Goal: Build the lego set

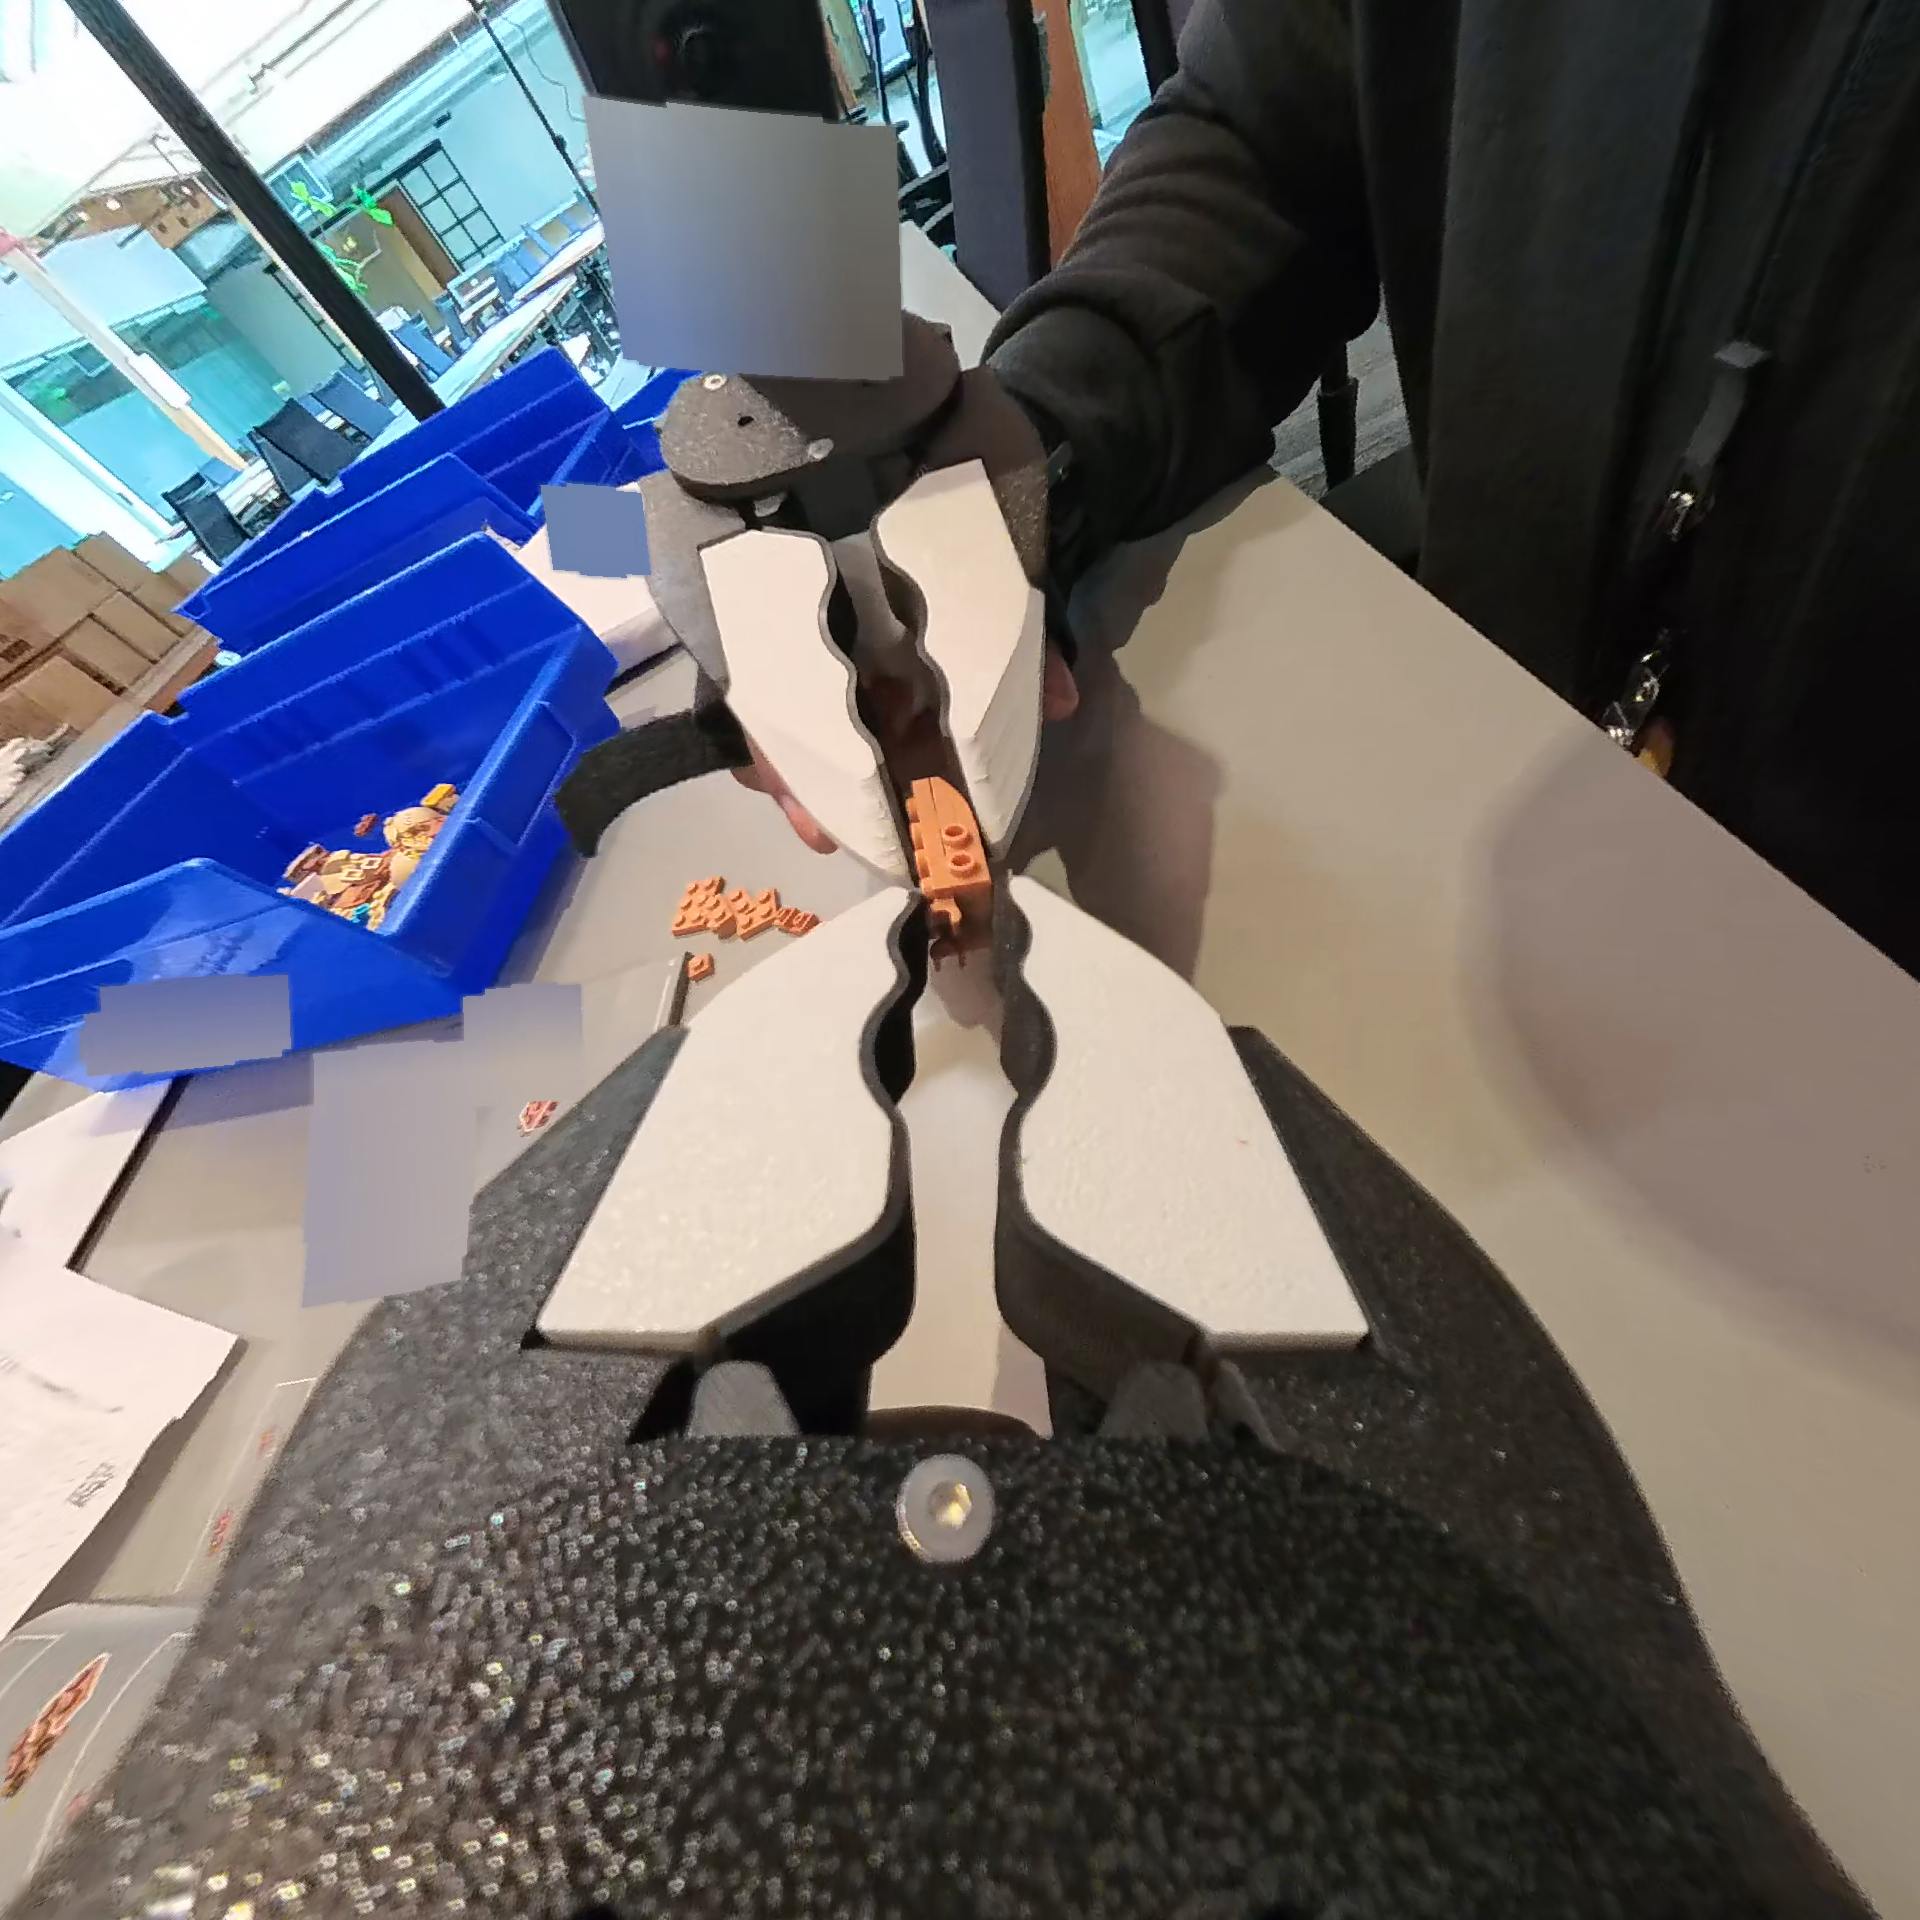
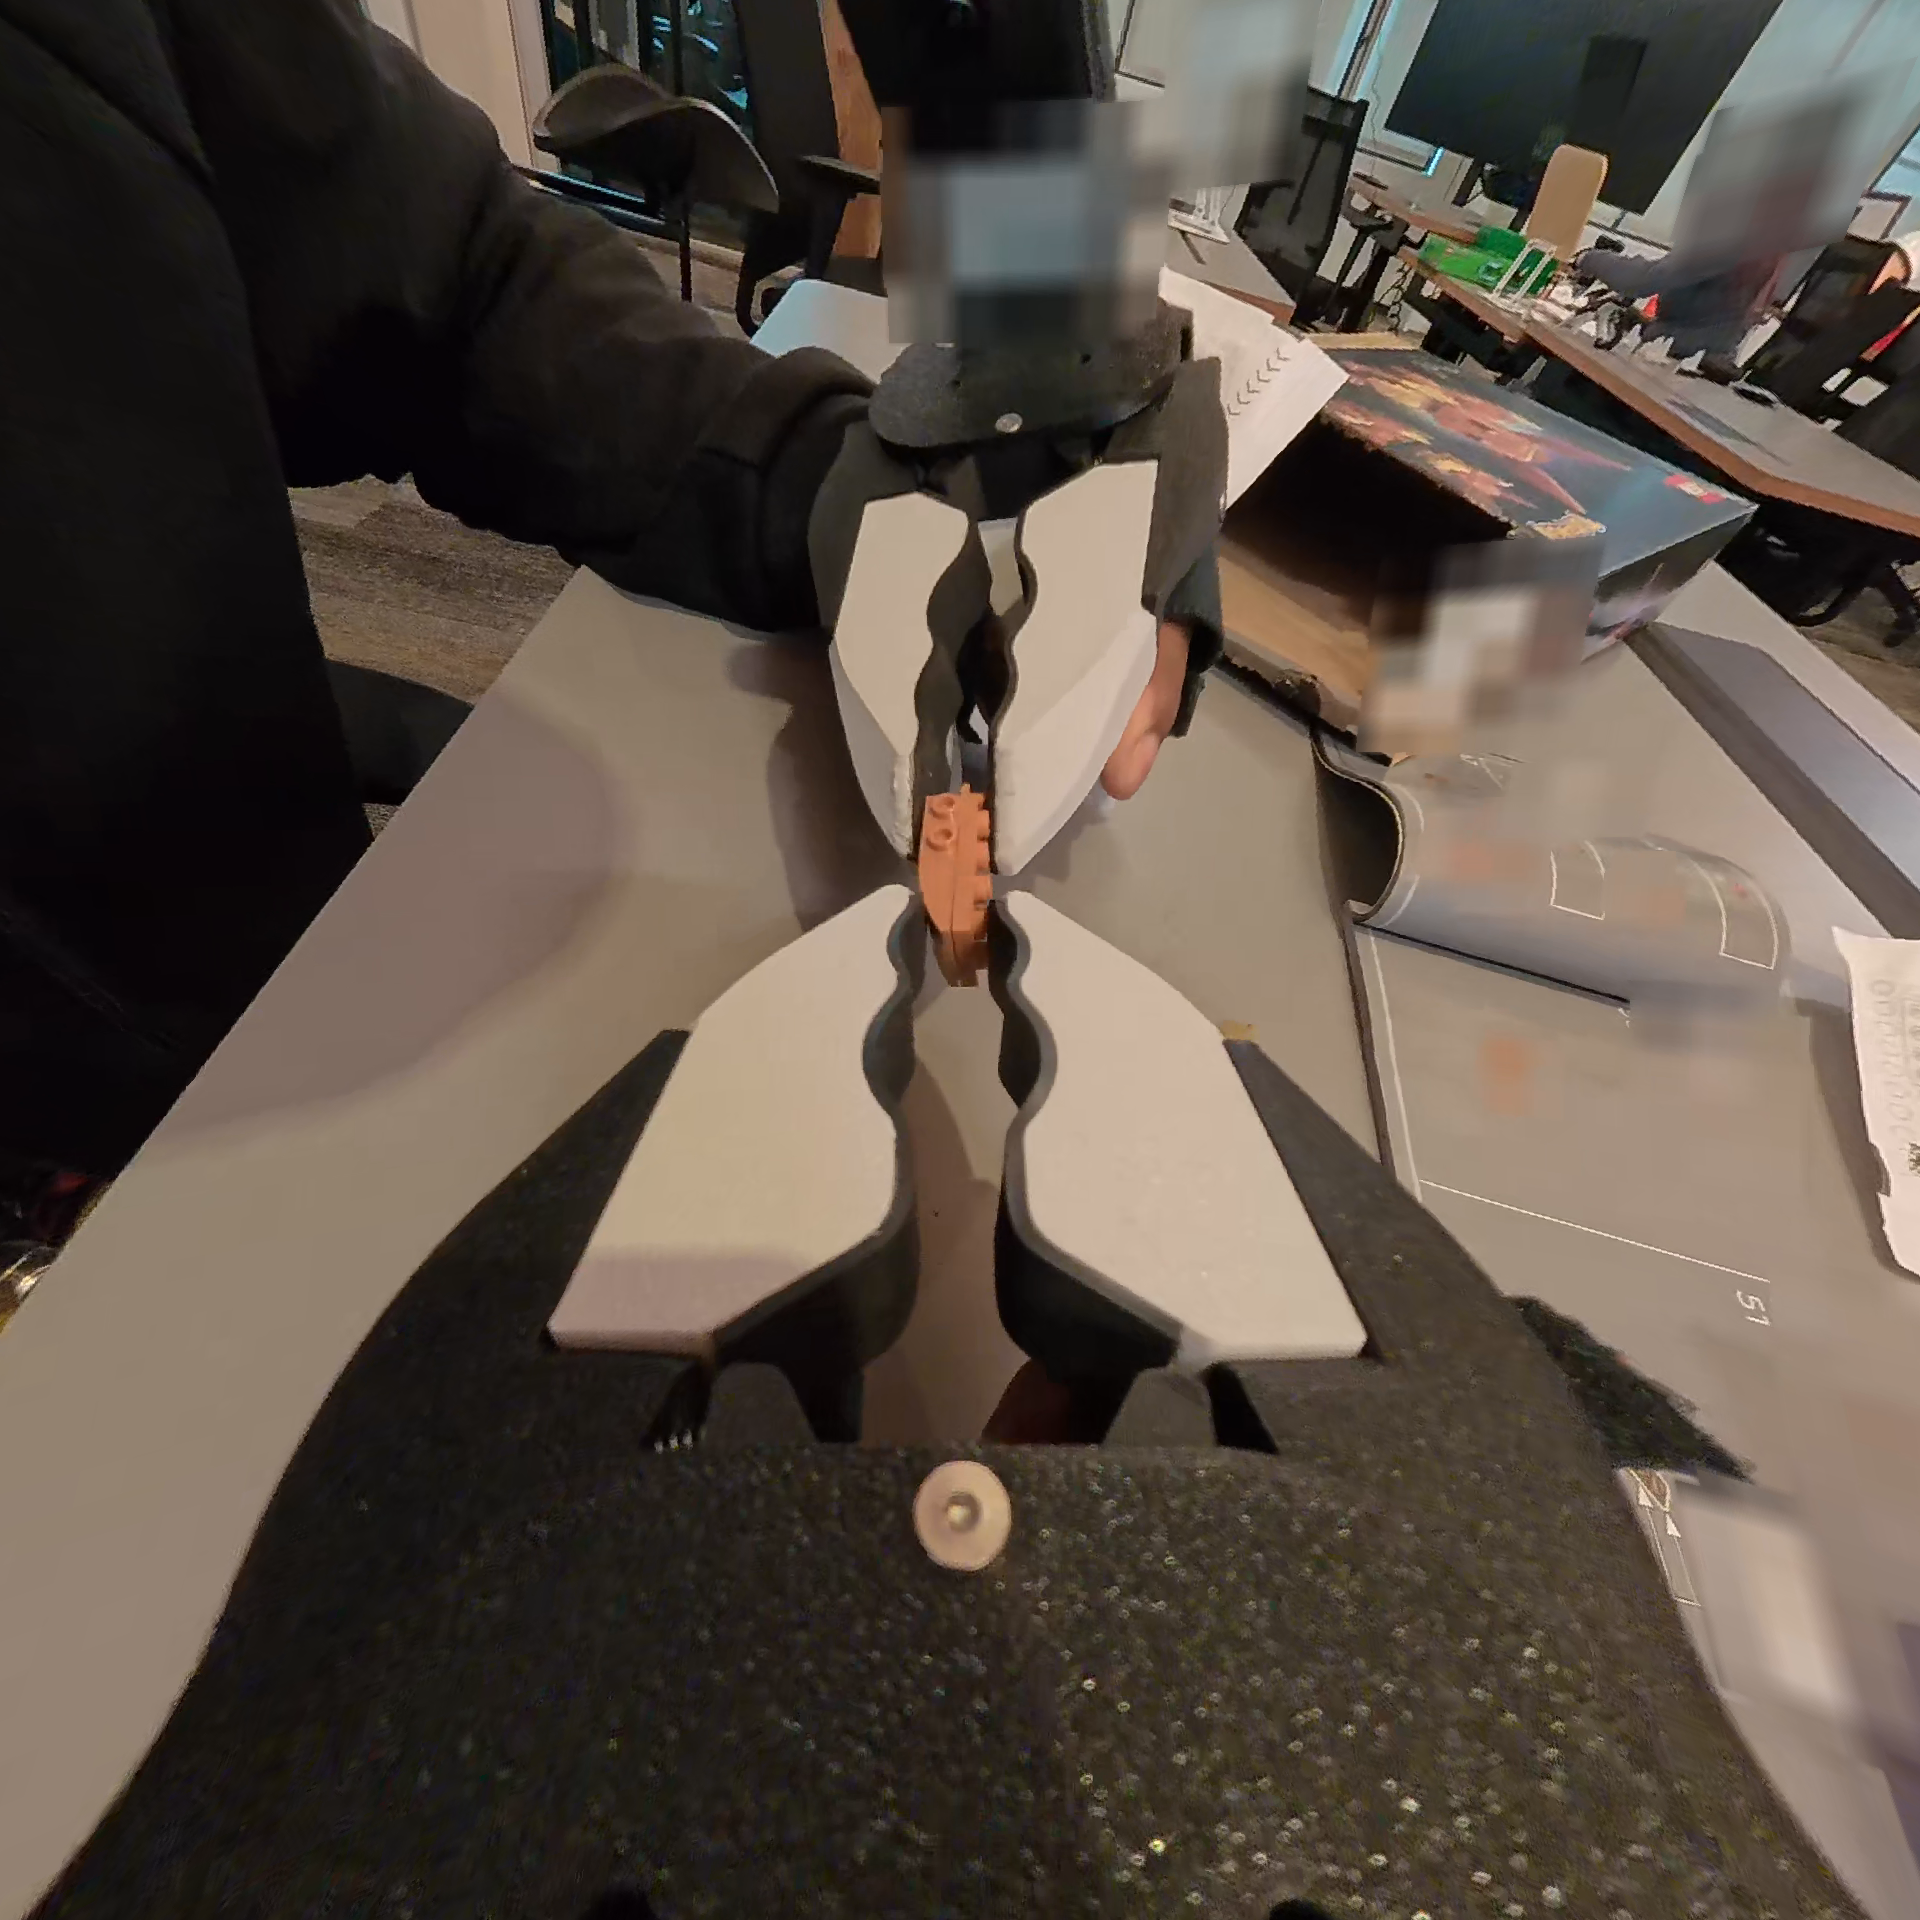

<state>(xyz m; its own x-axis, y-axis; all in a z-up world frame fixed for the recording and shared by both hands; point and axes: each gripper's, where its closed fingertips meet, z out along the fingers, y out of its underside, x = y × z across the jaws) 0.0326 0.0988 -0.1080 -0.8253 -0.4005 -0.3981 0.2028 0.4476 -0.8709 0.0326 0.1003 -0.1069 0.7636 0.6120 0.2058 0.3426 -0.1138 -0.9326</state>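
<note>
Pinching one small orange brick piece [image 1: 951,852] from both ends above the table [image 1: 1455,831], our left gripper [image 1: 951,920] and right gripper [image 2: 951,925] stand narrow; we judge it light, stiff, slippery, best gripped on flat sides.

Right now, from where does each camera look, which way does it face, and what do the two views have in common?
Left wrist view: sits on the left gripper, faces the person's torso and blue bins; shows the right gripper and a dark sleeve.
Right wrist view: sits on the right gripper, faces an open cardboard box and booklet; shows the left gripper and a thumb.
Shared: both grippers meet tip to tip on one orange brick assembly above the pale table.
</note>
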